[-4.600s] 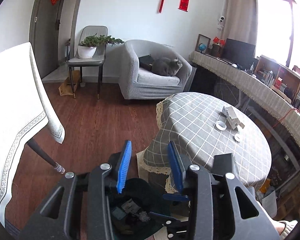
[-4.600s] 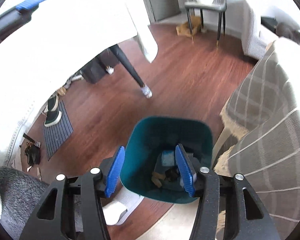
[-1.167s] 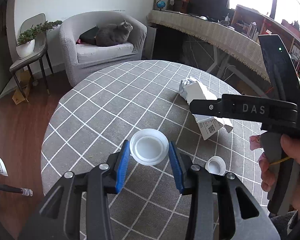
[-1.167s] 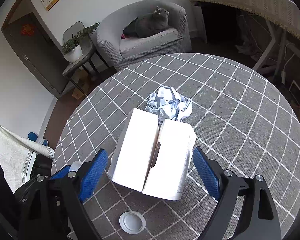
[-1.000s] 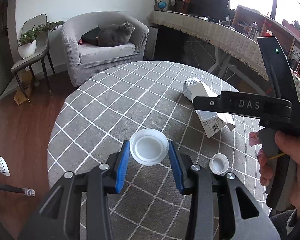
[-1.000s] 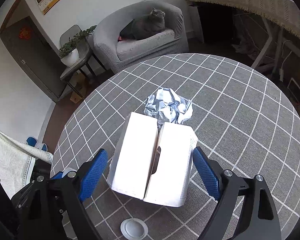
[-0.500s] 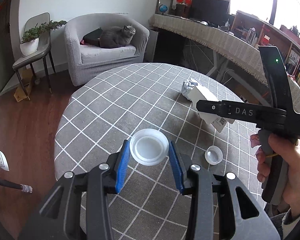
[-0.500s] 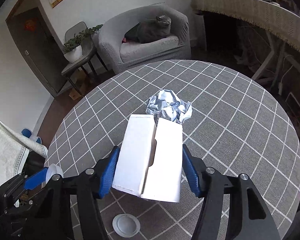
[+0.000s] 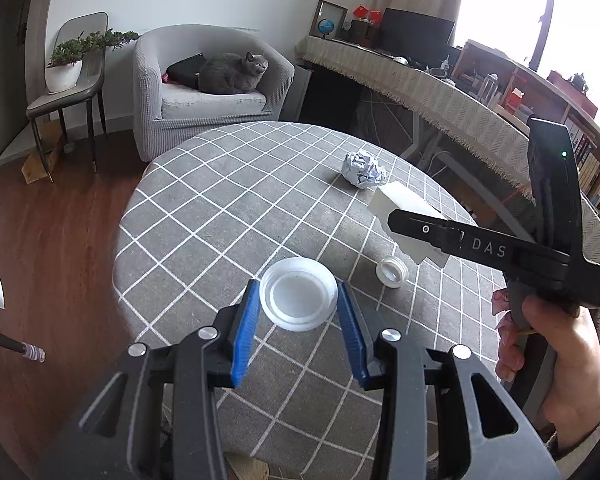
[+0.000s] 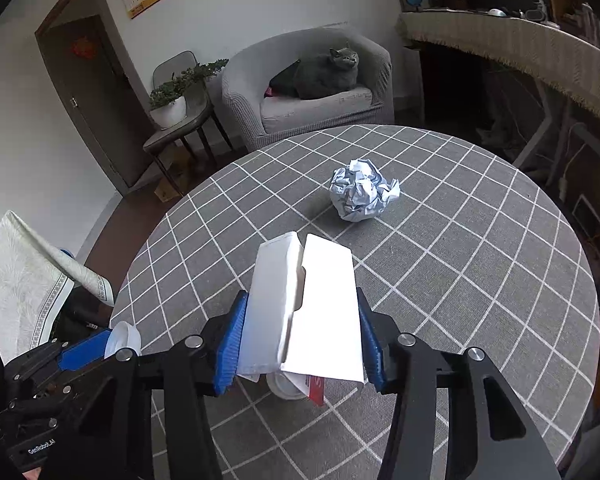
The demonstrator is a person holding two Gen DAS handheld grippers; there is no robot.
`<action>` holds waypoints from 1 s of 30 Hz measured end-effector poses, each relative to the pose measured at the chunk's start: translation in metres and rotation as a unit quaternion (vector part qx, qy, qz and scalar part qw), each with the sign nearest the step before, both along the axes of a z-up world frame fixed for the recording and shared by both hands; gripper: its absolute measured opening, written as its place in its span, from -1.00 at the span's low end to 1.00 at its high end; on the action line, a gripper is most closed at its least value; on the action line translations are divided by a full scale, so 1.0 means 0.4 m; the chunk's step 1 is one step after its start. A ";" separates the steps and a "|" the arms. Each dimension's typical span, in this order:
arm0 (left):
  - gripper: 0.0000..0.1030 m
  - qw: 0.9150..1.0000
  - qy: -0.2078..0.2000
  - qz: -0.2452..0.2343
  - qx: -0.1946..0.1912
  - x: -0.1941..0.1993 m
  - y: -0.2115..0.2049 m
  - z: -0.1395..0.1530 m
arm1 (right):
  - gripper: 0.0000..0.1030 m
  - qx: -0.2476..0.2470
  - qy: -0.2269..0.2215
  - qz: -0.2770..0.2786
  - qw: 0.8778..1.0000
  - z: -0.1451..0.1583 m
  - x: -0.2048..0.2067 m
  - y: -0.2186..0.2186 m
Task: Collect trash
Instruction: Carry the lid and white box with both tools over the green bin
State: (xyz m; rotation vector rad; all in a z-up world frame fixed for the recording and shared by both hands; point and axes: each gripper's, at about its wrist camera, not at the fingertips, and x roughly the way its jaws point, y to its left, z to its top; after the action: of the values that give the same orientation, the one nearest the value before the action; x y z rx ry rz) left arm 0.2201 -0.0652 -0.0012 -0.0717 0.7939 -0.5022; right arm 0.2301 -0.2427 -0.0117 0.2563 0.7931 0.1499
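While both blue-padded grippers hold trash above a round table in a grey checked cloth (image 10: pixel 480 264), a grey cat (image 10: pixel 326 68) watches from a grey armchair (image 9: pixel 152 80).

Left gripper (image 9: pixel 298 320) clamps a white plastic lid (image 9: pixel 298 300); right gripper (image 10: pixel 300 344) squeezes a white cardboard box (image 10: pixel 304 312). Beyond, a small white cap (image 9: pixel 391 272) and crumpled paper ball (image 10: pixel 360 190) lie on the cloth.

Crumpled paper (image 10: pixel 363 191) on table (image 10: pixel 480 272), behind box (image 10: pixel 306 308), armchair (image 10: pixel 312 92) beyond.

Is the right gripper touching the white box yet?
Touching. In the right wrist view both blue pads press flat against the sides of the white box, with no gap showing on either side.
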 end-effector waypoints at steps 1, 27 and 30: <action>-0.18 1.000 0.001 0.001 -0.004 -0.009 0.007 0.000 | 0.00 0.003 -0.003 0.000 1.000 0.001 -0.010 0.000; -0.18 0.998 0.005 0.063 0.029 -0.226 0.266 -0.064 | 0.00 0.044 -0.038 0.107 0.993 -0.029 -0.218 0.257; -0.18 0.997 0.015 0.076 0.028 -0.232 0.307 -0.084 | 0.00 0.043 -0.040 0.120 0.991 -0.024 -0.227 0.291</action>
State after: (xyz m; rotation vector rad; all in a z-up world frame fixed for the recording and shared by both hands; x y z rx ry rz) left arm 0.1274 0.0575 -0.0348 -0.0875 0.8239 -0.3348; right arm 0.1393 -0.1265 -0.0213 0.2341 0.7363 0.4185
